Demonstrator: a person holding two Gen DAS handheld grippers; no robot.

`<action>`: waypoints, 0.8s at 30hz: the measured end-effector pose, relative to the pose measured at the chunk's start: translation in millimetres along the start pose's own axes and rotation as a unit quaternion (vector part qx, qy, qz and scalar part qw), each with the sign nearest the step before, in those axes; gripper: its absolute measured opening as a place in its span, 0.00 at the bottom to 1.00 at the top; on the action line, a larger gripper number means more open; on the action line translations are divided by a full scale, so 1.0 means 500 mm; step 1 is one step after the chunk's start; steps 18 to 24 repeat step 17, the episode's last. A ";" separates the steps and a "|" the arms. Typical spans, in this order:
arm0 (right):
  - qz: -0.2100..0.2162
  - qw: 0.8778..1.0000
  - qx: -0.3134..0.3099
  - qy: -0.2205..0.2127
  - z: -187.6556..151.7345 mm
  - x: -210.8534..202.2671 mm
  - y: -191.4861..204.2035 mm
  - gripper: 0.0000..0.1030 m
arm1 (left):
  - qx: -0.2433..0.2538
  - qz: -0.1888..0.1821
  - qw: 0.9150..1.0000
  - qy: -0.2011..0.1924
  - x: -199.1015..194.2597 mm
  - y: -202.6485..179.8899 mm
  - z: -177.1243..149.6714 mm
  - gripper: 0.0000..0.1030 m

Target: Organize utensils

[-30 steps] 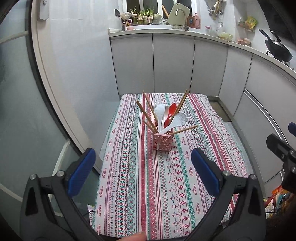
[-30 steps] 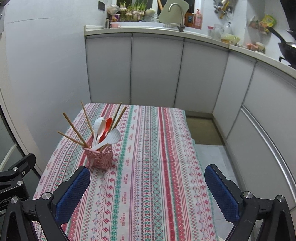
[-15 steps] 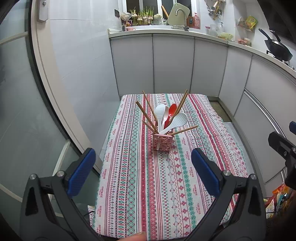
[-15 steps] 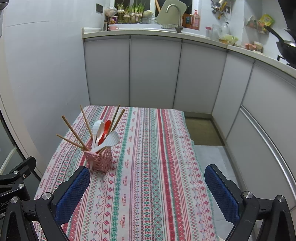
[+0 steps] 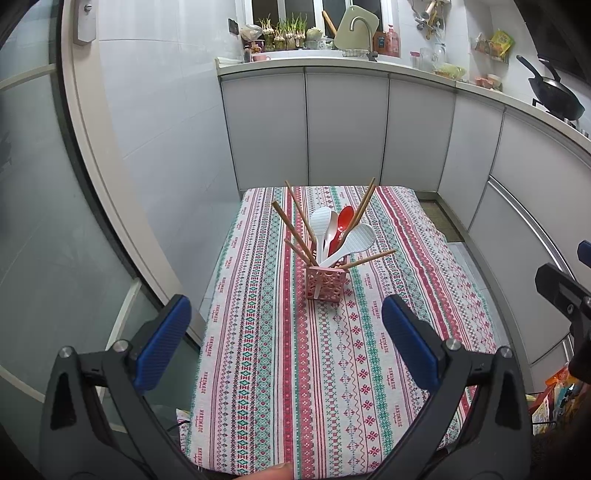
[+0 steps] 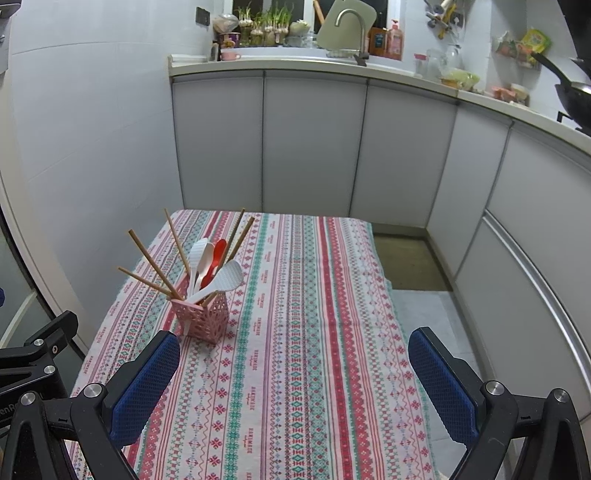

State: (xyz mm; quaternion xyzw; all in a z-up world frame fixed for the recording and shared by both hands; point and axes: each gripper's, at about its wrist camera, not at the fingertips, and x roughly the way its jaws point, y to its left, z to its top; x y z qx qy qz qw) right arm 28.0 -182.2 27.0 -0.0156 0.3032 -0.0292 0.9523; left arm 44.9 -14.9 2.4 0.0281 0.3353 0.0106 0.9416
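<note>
While both grippers hang above the near end of a table draped in a red, green and white patterned cloth (image 5: 295, 369), a small pink perforated plastic utensil holder (image 5: 325, 283) stands upright on the cloth, well apart from either tool. The left gripper (image 5: 282, 345), black-framed with blue textured pads, has its fingers spread wide with nothing between them; in its view the holder sits near the middle of the table, straight ahead. The right gripper (image 6: 293, 384), of the same build, is likewise spread and empty, and sees the holder (image 6: 204, 317) toward the table's left side. Fanning out of the holder are several brown wooden chopsticks (image 5: 297, 229), two white plastic rice paddles (image 5: 351, 242), a pale spoon and a red plastic spoon (image 5: 341, 225), all leaning outward at different angles. A fingertip (image 5: 277, 472) shows at the bottom edge of the left view. Behind the table run grey kitchen cabinets (image 6: 314, 147) under a pale counter with a curved metal tap (image 6: 351, 22), and a black wok (image 5: 554, 96) sits at far right.
</note>
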 end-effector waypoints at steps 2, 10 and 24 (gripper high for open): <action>0.001 1.000 0.000 0.000 0.000 0.001 0.001 0.99 | 0.000 0.001 1.000 0.000 0.000 -0.001 0.000 0.99; 0.003 1.000 0.001 -0.001 -0.001 0.001 0.003 0.99 | 0.000 0.003 1.000 0.002 0.003 -0.002 0.000 1.00; 0.008 1.000 0.005 0.003 -0.001 0.011 0.004 0.99 | 0.000 0.002 1.000 0.010 0.022 -0.002 -0.004 1.00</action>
